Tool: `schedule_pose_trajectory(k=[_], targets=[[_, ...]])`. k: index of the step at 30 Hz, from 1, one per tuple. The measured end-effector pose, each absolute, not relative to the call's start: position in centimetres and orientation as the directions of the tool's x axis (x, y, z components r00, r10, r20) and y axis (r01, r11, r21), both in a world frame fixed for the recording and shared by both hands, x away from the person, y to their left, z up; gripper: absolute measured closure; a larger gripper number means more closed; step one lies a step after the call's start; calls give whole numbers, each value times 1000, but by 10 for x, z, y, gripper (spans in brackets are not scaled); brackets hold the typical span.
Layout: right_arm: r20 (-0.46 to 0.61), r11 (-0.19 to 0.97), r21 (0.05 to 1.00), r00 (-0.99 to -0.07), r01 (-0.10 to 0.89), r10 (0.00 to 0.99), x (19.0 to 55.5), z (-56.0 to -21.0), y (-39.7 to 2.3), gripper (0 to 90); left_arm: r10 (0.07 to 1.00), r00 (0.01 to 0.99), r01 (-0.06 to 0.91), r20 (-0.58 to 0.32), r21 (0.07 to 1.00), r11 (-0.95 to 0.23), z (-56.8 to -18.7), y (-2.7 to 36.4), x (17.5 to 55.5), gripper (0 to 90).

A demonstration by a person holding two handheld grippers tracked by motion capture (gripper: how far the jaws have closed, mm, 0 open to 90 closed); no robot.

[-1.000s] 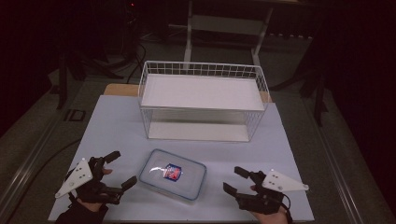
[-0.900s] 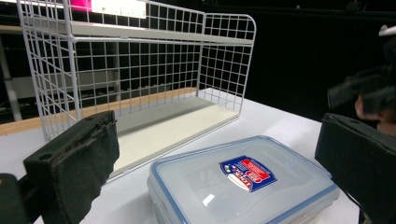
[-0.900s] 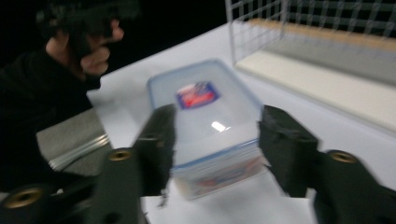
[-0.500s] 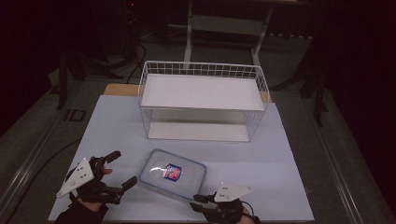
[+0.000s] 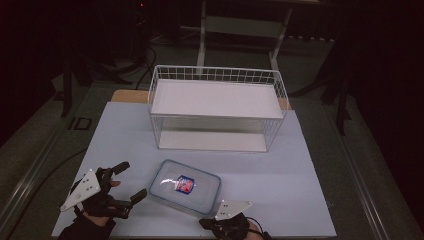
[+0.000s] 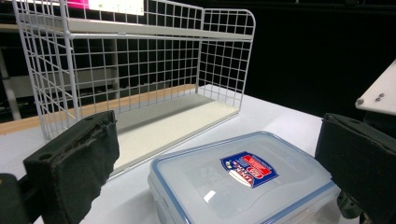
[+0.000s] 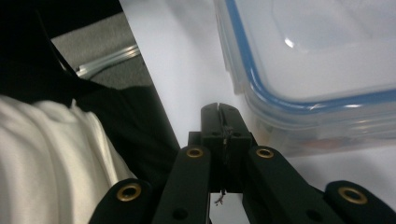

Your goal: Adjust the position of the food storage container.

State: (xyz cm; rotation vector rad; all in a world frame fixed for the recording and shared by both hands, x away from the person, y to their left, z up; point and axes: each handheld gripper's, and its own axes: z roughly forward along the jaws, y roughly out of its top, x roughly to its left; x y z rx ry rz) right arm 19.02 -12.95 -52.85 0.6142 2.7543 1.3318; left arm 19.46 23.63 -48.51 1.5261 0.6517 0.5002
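While the left gripper gapes wide at nine o'clock of the lidded box, the right gripper, just closing, is clamped empty at five.

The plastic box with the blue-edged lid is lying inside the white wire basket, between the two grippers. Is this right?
Not quite. The plastic box lies on the table in front of the white wire basket, not inside it, as the high view shows. It does sit between the left gripper and the right gripper.
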Motion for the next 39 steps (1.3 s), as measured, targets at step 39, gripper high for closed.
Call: schedule_pose_trajectory(k=[39], targets=[[156,498,738,-833,455,531,228,-532,-157,900,646,759,111,-87,994,3,-487,234,195,0]])
